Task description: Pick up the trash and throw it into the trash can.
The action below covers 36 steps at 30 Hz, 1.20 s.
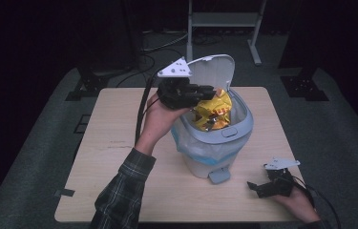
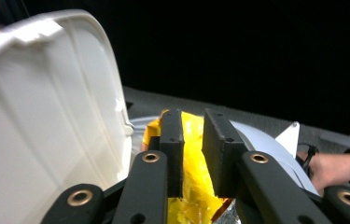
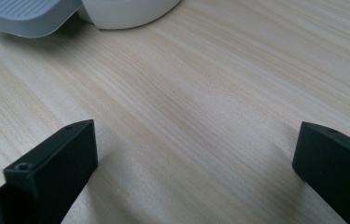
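My left tool (image 1: pixel 204 90) sits over the mouth of the small white plastic pedal bin with a grey rim (image 1: pixel 241 128), and its jaws are drawn narrow around the crumpled yellow foil snack bag (image 1: pixel 213 110). In the left gripper view the bag (image 2: pixel 192 172) runs up between the two black pads (image 2: pixel 220 154); one pad lies against the foil, but I cannot tell whether the other presses on it too. The bag stands partly inside the bin's opening, its upper end above the rim. The bin's white hinged lid (image 1: pixel 213 70) stands raised behind it, just beside the left tool, and a pale blue liner (image 1: pixel 186 143) hangs out under the rim. The grey foot pedal (image 1: pixel 219 174) rests on the light wooden desk (image 1: pixel 114 157) at the bin's near side.

My right tool (image 1: pixel 257 187) rests low on the desk at the near right corner, well apart from the bin. Its jaws stand wide with only bare wood (image 3: pixel 182 107) between them, the pedal (image 3: pixel 23 16) farther off.
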Motion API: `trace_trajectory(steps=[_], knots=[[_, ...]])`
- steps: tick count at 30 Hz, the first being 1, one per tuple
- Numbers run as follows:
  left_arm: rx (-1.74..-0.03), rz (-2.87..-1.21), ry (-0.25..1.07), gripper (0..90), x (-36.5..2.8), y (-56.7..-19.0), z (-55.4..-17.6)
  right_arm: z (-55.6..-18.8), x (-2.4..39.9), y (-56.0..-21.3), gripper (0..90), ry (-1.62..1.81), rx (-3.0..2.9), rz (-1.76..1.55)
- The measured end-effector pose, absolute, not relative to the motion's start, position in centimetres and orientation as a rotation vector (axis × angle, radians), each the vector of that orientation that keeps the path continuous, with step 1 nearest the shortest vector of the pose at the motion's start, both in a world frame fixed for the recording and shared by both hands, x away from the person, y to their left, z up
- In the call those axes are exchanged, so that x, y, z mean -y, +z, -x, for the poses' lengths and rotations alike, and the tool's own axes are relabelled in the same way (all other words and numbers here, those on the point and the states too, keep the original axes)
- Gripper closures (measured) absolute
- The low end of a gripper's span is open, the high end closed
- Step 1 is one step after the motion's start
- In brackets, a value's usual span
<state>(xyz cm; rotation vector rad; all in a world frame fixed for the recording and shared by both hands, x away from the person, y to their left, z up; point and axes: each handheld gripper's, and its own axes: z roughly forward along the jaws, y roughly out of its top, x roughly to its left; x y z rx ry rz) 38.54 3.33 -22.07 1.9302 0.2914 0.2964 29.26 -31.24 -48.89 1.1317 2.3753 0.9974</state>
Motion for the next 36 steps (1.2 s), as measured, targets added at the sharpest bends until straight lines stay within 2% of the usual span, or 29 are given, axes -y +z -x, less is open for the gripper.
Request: trace_trajectory(steps=[8,12,16,29,36], knots=[[-0.306,-1.989,0.246,81.9,-2.0,-23.8,-39.2,-29.3,31.2,-48.9,0.0,0.997,-2.376,-1.132],[-0.306,-2.088,0.268,83.0,-1.2,-24.7,-39.2,-29.3,31.2,-48.9,0.0,0.997,-2.375,-1.132],[-0.310,-2.068,0.249,82.8,-1.2,-25.2,-39.2,-29.3,31.2,-48.9,0.0,0.998,-2.375,-1.132],[-0.330,-1.989,0.248,81.8,-4.3,-23.5,-38.5,-29.3,31.2,-48.9,0.0,0.997,-2.375,-1.132],[-0.344,-1.959,0.266,86.5,-7.0,-22.5,-37.7,-29.3,31.2,-48.9,0.0,0.997,-2.376,-1.132]])
